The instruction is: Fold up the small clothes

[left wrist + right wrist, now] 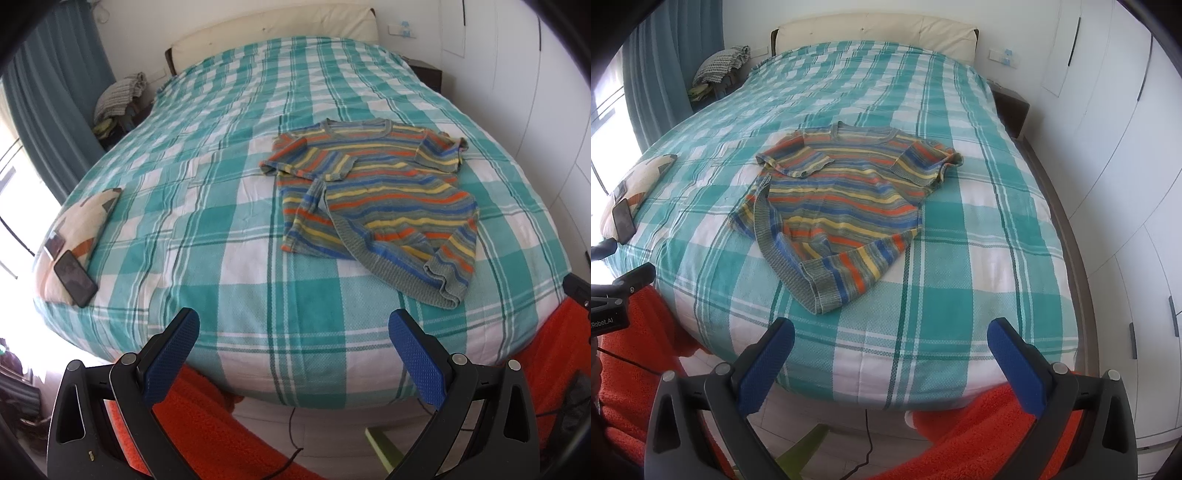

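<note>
A small striped knit sweater point(373, 199) in orange, blue, yellow and grey lies on the bed, both sleeves folded in across the chest, its lower hem rumpled and turned over near the foot edge. It also shows in the right wrist view point(842, 199). My left gripper point(293, 328) is open and empty, held off the foot of the bed, left of the sweater's hem. My right gripper point(890, 338) is open and empty, also off the foot edge, just below the sweater's hem. The left gripper's body shows at the left edge of the right wrist view point(624, 288).
The bed has a teal and white checked cover point(207, 258). A patterned cushion point(74, 236) with a black phone point(75, 278) on it lies at the left edge. Orange fabric point(195, 424) and a cable lie below. White wardrobes point(1126, 166) stand right; a nightstand point(1012, 107) beside the headboard.
</note>
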The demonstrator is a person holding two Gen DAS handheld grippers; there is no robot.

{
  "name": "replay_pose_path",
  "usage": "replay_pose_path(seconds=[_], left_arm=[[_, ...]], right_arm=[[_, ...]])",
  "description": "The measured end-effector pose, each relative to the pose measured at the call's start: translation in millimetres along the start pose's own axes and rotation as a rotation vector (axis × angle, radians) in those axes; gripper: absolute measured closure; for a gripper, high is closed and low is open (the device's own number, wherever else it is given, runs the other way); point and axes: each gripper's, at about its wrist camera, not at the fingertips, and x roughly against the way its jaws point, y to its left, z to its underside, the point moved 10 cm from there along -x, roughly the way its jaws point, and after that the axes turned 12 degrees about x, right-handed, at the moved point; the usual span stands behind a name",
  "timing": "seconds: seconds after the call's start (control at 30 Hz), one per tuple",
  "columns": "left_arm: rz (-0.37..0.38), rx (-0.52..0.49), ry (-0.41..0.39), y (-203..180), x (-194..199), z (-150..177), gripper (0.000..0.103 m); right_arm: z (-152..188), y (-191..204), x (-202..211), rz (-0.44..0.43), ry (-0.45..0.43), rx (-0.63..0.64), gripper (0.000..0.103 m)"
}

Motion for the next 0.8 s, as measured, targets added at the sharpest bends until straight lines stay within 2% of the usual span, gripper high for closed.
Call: replay_pose_path(seconds=[0.07, 0.13, 0.17, 0.23, 0.3, 0.33, 0.37, 0.4, 0.47, 0.5, 0.53, 0.57, 0.6, 0.7, 0.8], left_arm=[[0.053, 0.045, 0.016, 3.9, -21.1, -19.3, 0.001], [0.147, 0.088, 0.071, -2.7, -47.2, -36.6, 0.001], [0.203, 0.103, 0.093, -10.3, -61.0, -45.6, 0.001], [0.259, 0.11, 0.151, -29.4, -96.0, -60.6, 0.001], [0.257, 0.104, 0.21, -49.1, -138.1, -71.6, 0.001], [0.232, 0.095, 0.225, -56.4, -157.8, -75.5, 0.002], [0.195, 0.082, 0.238, -61.7, -178.3, -78.9, 0.003], [0.15, 0.07, 0.244, -64.7, -196.3, -80.8, 0.007], [0.084, 0.051, 0.283, -68.2, -228.4, -78.1, 0.03], [0.084, 0.058, 0.322, -68.2, -239.7, -72.4, 0.067], [0.089, 0.078, 0.353, -65.9, -246.4, -66.3, 0.099], [0.11, 0.118, 0.349, -61.5, -244.9, -65.1, 0.1], [0.143, 0.164, 0.319, -55.5, -235.5, -67.4, 0.101], [0.246, 0.195, 0.241, -35.8, -186.3, -66.8, 0.102], [0.337, 0.214, 0.223, -10.7, -126.1, -39.4, 0.102]], right_arm=[[0.9, -12.1, -16.2, 0.014, 0.002, -0.008, 0.0], [5.0, -19.2, -42.0, -0.001, 0.033, -0.028, 0.0], [6.5, -18.8, -55.4, -0.023, 0.047, -0.042, 0.0], [5.9, -7.0, -80.8, -0.112, 0.055, -0.069, 0.001], [0.6, 18.3, -102.9, -0.254, 0.054, -0.089, 0.009], [-2.7, 35.8, -113.3, -0.327, 0.061, -0.094, 0.02], [-7.6, 51.8, -121.8, -0.384, 0.06, -0.084, 0.025], [-13.5, 66.0, -130.2, -0.419, 0.052, -0.059, 0.025], [-22.8, 91.5, -149.8, -0.417, 0.039, 0.025, 0.028], [-24.6, 100.4, -160.2, -0.408, 0.038, 0.066, 0.035], [-25.6, 104.7, -169.8, -0.398, 0.037, 0.09, 0.062], [-26.0, 101.2, -177.4, -0.37, 0.033, 0.088, 0.09], [-26.3, 93.1, -178.1, -0.363, 0.025, 0.054, 0.098], [-24.7, 61.2, -143.8, -0.437, -0.024, -0.093, 0.099], [-5.2, 30.9, -100.1, -0.475, -0.035, -0.18, 0.099]])
